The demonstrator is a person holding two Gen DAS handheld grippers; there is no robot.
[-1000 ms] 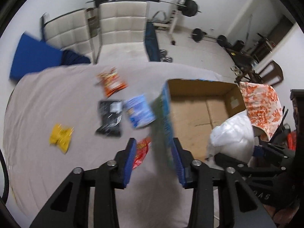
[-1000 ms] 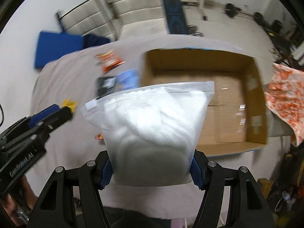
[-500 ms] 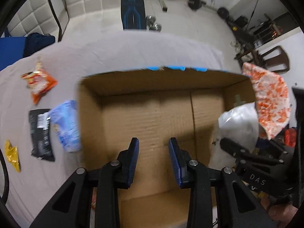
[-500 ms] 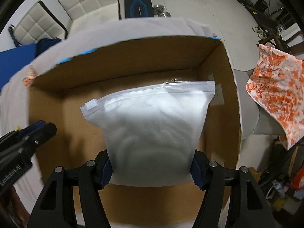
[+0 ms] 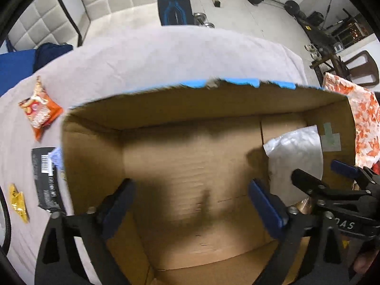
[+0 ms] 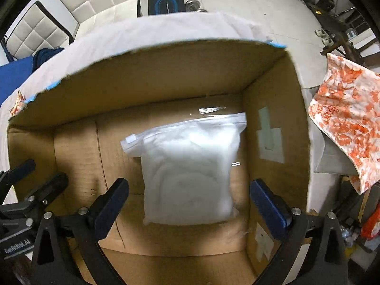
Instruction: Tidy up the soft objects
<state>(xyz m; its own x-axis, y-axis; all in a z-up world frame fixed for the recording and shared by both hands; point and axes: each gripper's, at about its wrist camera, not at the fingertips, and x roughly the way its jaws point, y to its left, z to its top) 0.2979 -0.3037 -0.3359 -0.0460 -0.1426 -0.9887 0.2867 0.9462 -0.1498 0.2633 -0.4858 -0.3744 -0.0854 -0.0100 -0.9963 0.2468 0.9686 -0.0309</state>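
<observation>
the white zip bag (image 6: 190, 173) lies on the floor of the box (image 6: 166, 76), near its right wall, and the right gripper (image 6: 190, 204) hangs over it with jaws spread wide, touching nothing. the left gripper (image 5: 190, 204) hovers over the bare middle of the box, jaws also wide apart and empty. by my reckoning one soft item is packed and most of the job is left: the orange packet (image 5: 39, 110), black packet (image 5: 46, 178), yellow wrapper (image 5: 17, 201) and a pale blue one (image 5: 57, 158) half hidden by the box wall lie out on the sheet (image 5: 166, 54).
</observation>
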